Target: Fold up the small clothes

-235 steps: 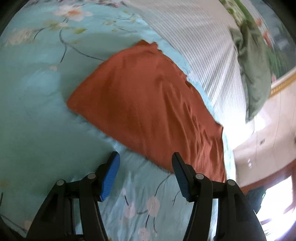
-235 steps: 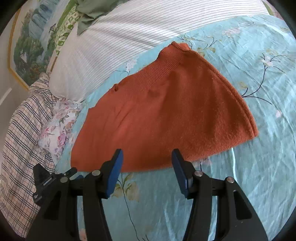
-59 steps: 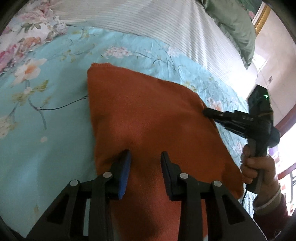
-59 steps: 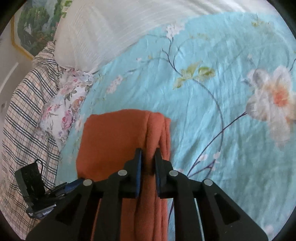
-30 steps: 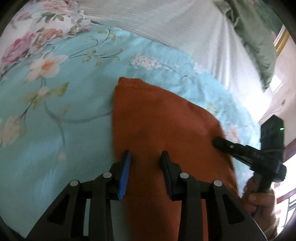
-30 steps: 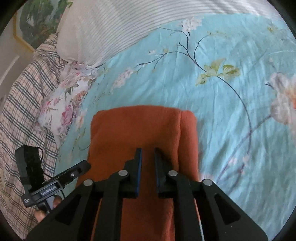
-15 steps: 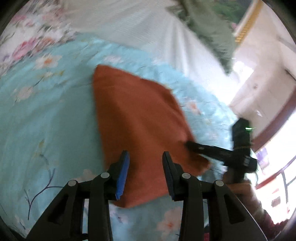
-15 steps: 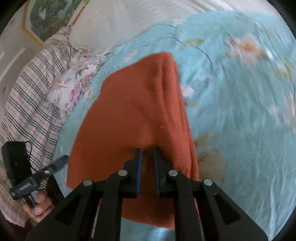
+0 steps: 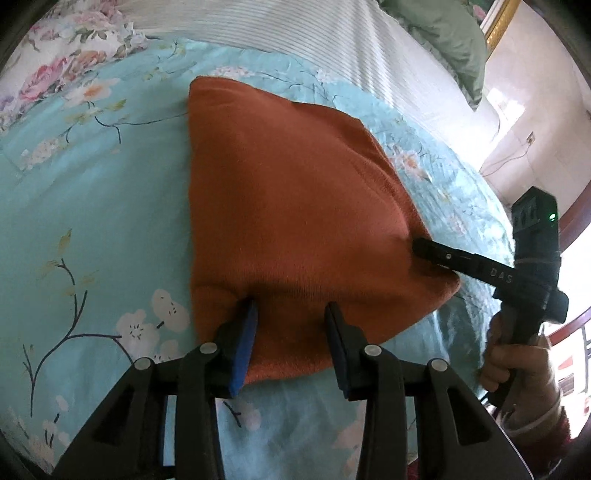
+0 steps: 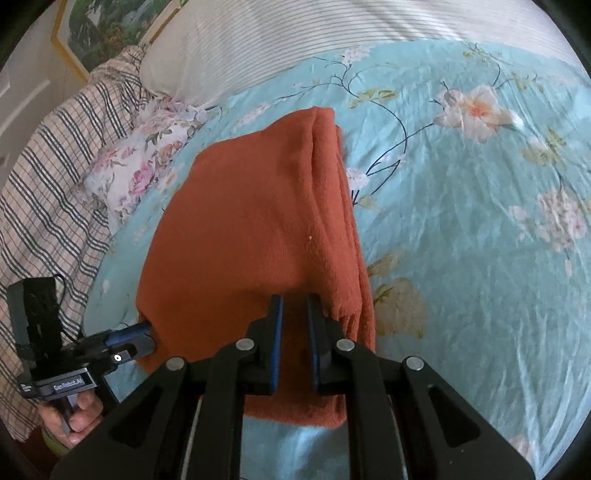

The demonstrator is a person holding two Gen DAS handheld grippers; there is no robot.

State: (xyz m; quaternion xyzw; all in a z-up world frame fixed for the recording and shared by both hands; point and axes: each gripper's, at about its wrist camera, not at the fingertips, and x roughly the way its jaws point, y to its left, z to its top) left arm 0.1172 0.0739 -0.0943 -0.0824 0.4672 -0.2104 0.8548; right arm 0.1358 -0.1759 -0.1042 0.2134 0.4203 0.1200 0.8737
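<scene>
A rust-orange knitted garment (image 9: 288,206) lies folded on a light blue floral bedsheet (image 9: 92,206). My left gripper (image 9: 290,308) holds its near edge with a thick wad of fabric between the fingers. My right gripper (image 10: 294,297) is shut on the garment's near edge (image 10: 251,236), where folded layers stack along the right side. In the left wrist view the right gripper (image 9: 424,245) grips the right corner. In the right wrist view the left gripper (image 10: 146,330) grips the left corner.
A white striped pillow (image 10: 332,40) lies at the head of the bed. A plaid blanket (image 10: 48,155) and a floral pillow (image 10: 136,166) sit at the left. A green cloth (image 9: 443,33) lies on the pillow.
Both grippers have pulled the folded garment back toward me across the sheet; it now lies nearer and larger in both views. Both keep their grip on it.
</scene>
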